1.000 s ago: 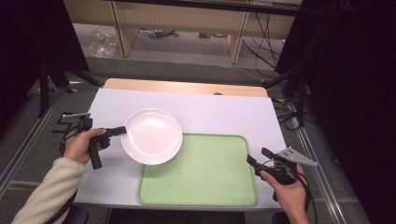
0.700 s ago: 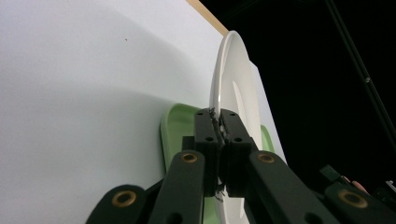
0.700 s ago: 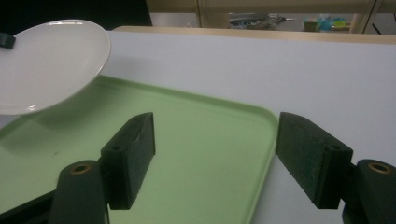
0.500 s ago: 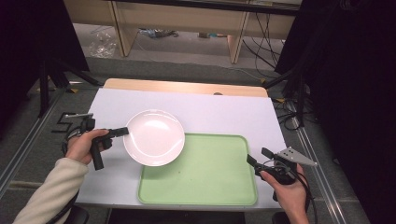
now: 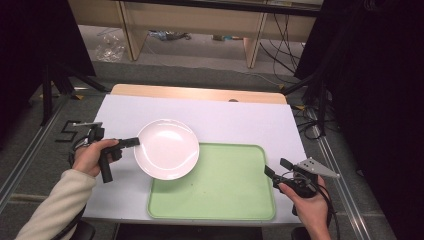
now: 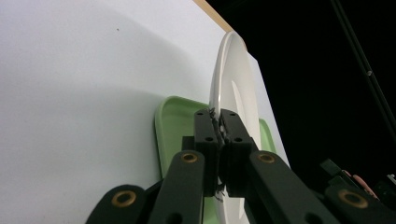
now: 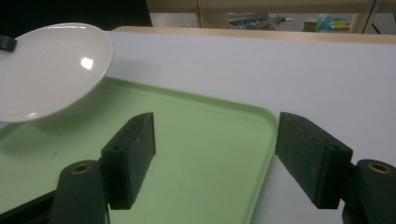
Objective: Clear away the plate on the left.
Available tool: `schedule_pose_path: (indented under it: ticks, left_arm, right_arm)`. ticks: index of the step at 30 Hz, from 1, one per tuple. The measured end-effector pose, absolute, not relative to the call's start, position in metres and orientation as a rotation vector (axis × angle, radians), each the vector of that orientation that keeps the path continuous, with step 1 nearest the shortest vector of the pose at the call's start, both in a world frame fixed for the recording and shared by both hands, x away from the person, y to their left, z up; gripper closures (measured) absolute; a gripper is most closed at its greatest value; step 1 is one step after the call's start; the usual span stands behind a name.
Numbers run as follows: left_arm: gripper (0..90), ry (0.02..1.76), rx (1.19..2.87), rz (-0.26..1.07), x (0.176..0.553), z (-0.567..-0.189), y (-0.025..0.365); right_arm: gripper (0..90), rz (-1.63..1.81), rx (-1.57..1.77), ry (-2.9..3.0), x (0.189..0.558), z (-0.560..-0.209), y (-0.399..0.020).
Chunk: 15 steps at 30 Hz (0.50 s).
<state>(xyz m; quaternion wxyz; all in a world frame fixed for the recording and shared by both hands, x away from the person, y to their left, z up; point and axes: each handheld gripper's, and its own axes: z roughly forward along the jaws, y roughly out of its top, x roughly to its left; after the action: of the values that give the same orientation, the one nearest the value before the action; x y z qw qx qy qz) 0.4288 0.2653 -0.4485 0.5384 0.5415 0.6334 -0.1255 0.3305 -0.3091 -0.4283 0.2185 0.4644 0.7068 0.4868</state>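
A white round plate [image 5: 166, 148] hangs just above the table, its right part over the left corner of a light green tray [image 5: 220, 185]. My left gripper [image 5: 135, 142] is shut on the plate's left rim, held by a hand in a cream sleeve. In the left gripper view the plate [image 6: 233, 93] stands edge-on, clamped between the black jaws of that gripper [image 6: 219, 125]. At the tray's right edge my right gripper [image 5: 278, 170] stands open with nothing in it. The right gripper view has its wide-apart pads [image 7: 132, 154] over the tray [image 7: 196, 140], with the plate [image 7: 51, 70] at upper left.
The table's white top [image 5: 235, 117] has a wooden strip [image 5: 200, 93] along its far edge. Beyond it are a grey floor, shelving legs and cables. Dark curtains flank both sides.
The plate and my left gripper have shifted slightly forward and right, toward the tray. My right gripper has stayed put.
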Motion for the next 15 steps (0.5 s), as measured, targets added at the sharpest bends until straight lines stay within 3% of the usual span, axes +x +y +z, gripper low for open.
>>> schedule_pose_path:
  ticks: [15]
  left_arm:
    - [86.5,1.486,1.305,-0.302,0.4278,-0.4472,0.2570]
  right_arm:
    - [29.6,1.347,1.286,1.955,0.3306,-0.4285,-0.3092]
